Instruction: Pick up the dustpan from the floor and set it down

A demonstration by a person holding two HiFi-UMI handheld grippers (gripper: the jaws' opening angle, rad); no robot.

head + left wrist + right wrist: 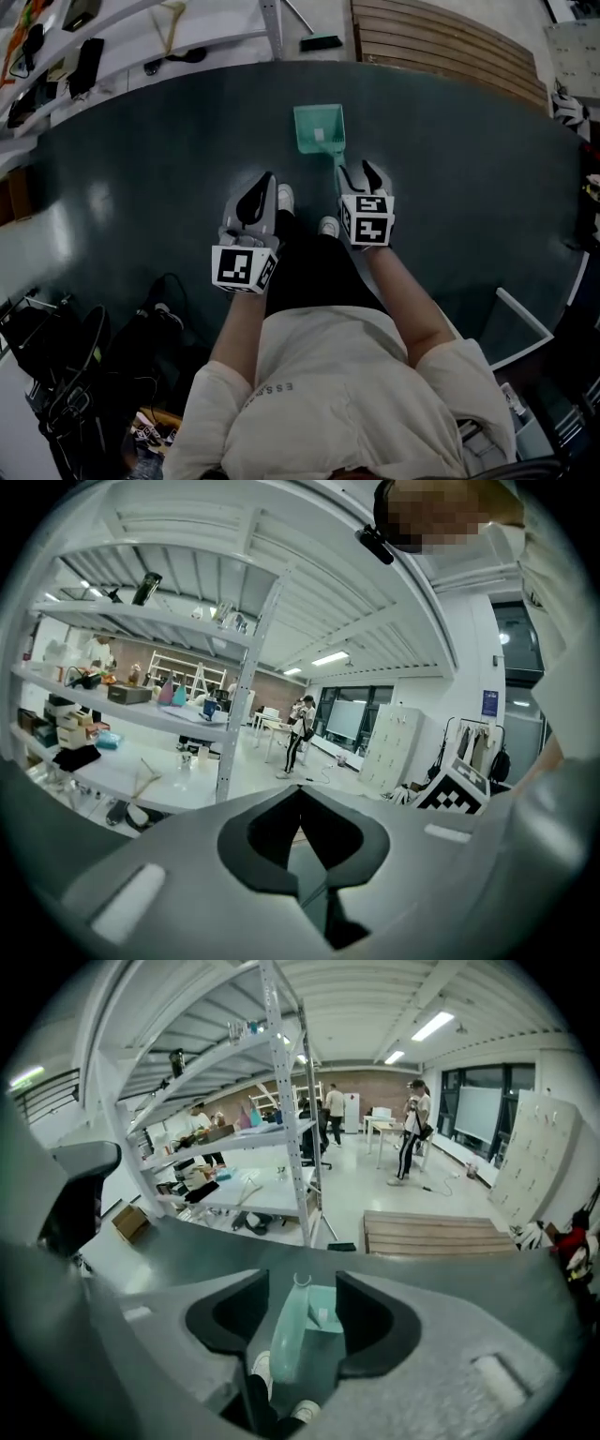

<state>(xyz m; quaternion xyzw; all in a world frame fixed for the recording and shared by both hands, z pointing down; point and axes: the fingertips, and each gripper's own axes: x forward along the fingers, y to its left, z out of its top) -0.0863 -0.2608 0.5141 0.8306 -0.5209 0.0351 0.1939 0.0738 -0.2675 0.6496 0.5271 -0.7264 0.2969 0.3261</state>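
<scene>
Item: dustpan [319, 129], teal plastic, lying on the dark floor mat [141, 169] at 12 o'clock from your shoes [285, 198], with the pan end away from you and the handle [281, 1340] pointing back toward you. Right claw [361, 175]: spread wide, angled down, at about 5 o'clock of the pan. In the right gripper view the handle stands in the gap between the jaws, and neither pad appears to press on it. Left claw [266, 185]: pressed together, holding nothing, at about 7 o'clock of the pan, near your shoes and apart from the dustpan. Step in hand, as judged: the reach and grasp, since the dustpan is not yet lifted. Handling notes: keep the handle centred in the gap as you lower, so that both pads meet it together and it is not nudged sideways across the mat. Take it on the thicker part of the handle rather than at the hooked tip, since the pan end will likely hang heavy and may swing the dustpan in a grip taken near the tip. Close squarely across the handle's sides and confirm that the pads bear on it before you raise it. Lift straight up and without haste. Keep the left claw out of the path. For the set-down, bring the pan's base flat to the floor before you open.
</scene>
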